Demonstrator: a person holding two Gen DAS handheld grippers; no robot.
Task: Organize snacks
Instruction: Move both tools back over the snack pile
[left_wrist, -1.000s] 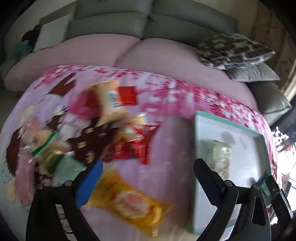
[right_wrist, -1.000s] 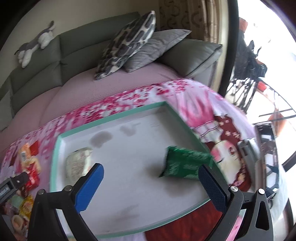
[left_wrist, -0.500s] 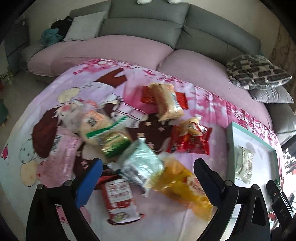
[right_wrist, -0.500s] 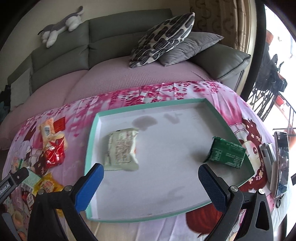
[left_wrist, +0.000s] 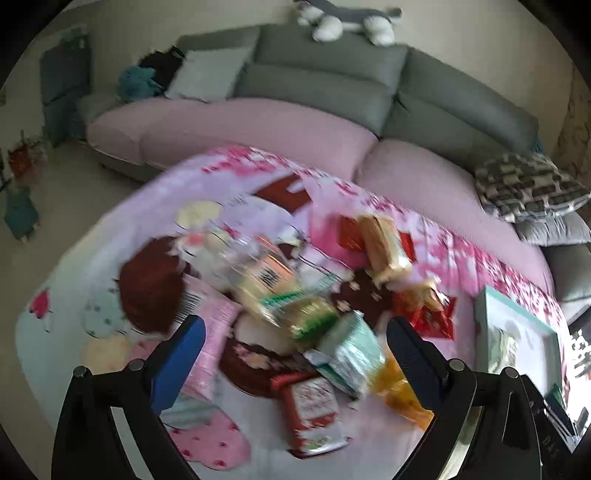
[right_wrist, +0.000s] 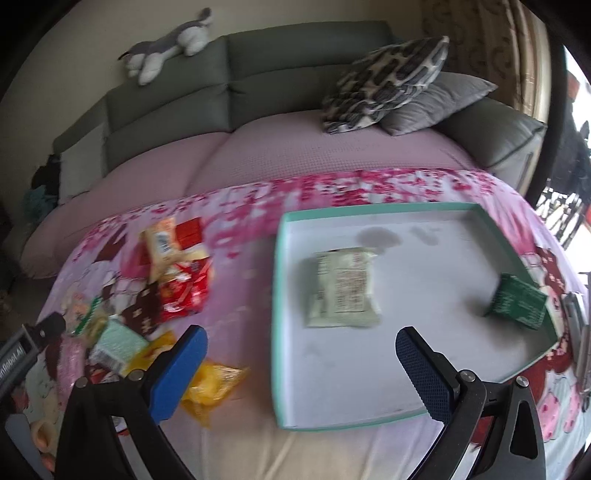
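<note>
A pile of snack packets lies on the pink cartoon cloth: a red-and-white packet (left_wrist: 314, 413), a pale green packet (left_wrist: 351, 350), a yellow packet (left_wrist: 399, 391), a red packet (left_wrist: 428, 314) and a tan packet (left_wrist: 384, 243). My left gripper (left_wrist: 291, 347) hovers open above this pile, holding nothing. To the right lies a teal-rimmed white tray (right_wrist: 275, 295) with a pale green packet (right_wrist: 343, 288) and a dark green packet (right_wrist: 521, 306) inside. My right gripper (right_wrist: 301, 354) is open and empty over the tray's near left edge. The yellow packet (right_wrist: 210, 384) lies by its left finger.
A grey sofa (left_wrist: 332, 85) with a pink cover stands behind the table. Patterned and grey cushions (right_wrist: 391, 85) rest at its right end, a plush toy (right_wrist: 166, 40) on its back. A phone-like device (right_wrist: 576, 325) lies right of the tray.
The left gripper swung left from the tray side to over the snack pile. The right gripper drifted left, so the tray now sits further right in its view and the snack pile shows.
</note>
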